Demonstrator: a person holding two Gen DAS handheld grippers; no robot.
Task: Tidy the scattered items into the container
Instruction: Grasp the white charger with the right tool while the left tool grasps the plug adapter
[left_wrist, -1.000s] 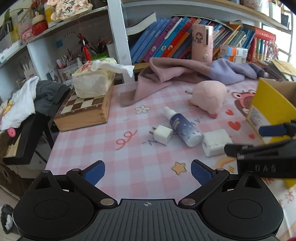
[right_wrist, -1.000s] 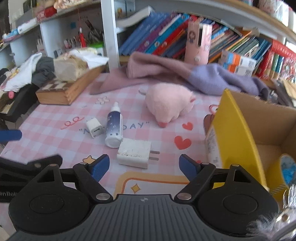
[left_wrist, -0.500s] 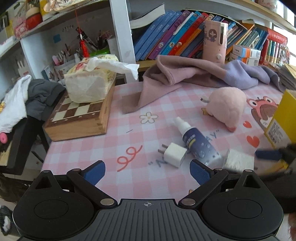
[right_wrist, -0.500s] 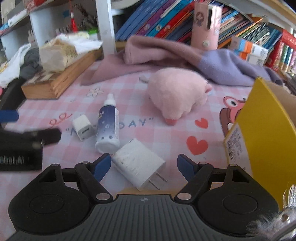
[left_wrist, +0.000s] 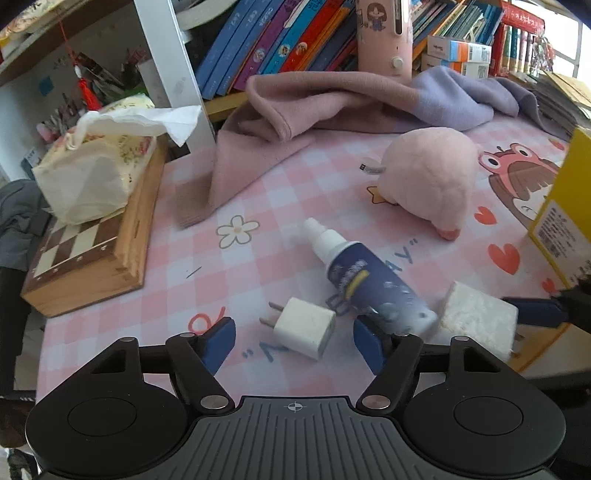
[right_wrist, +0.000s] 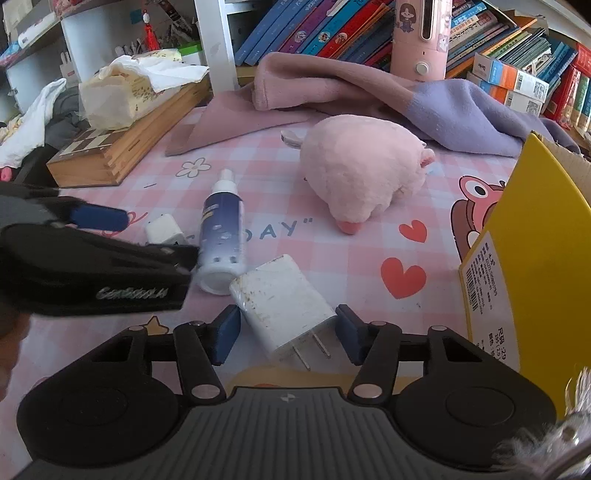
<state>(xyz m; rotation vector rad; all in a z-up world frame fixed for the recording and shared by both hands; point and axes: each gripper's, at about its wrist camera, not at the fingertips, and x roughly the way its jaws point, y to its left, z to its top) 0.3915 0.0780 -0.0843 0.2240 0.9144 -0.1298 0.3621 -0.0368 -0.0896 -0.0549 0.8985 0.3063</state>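
On the pink checked tablecloth lie a small white plug (left_wrist: 304, 326), a dark blue spray bottle (left_wrist: 364, 282), a large white charger (right_wrist: 282, 301) and a pink plush toy (right_wrist: 360, 177). My left gripper (left_wrist: 293, 343) is open, its fingers on either side of the small plug (right_wrist: 164, 230). My right gripper (right_wrist: 286, 332) is open around the large charger (left_wrist: 476, 319), fingers close to its sides. The bottle (right_wrist: 221, 236) lies between both grippers. The yellow cardboard box (right_wrist: 535, 236) stands at the right.
A wooden chess box (left_wrist: 92, 254) with a tissue pack (left_wrist: 99, 166) stands at the left. A pink and lilac cloth (left_wrist: 332, 99) lies along the back under a bookshelf. A pink humidifier (right_wrist: 421, 37) stands behind it.
Both grippers have moved forward and down. The left now straddles the small plug and the right straddles the large charger. Nothing on the table has shifted.
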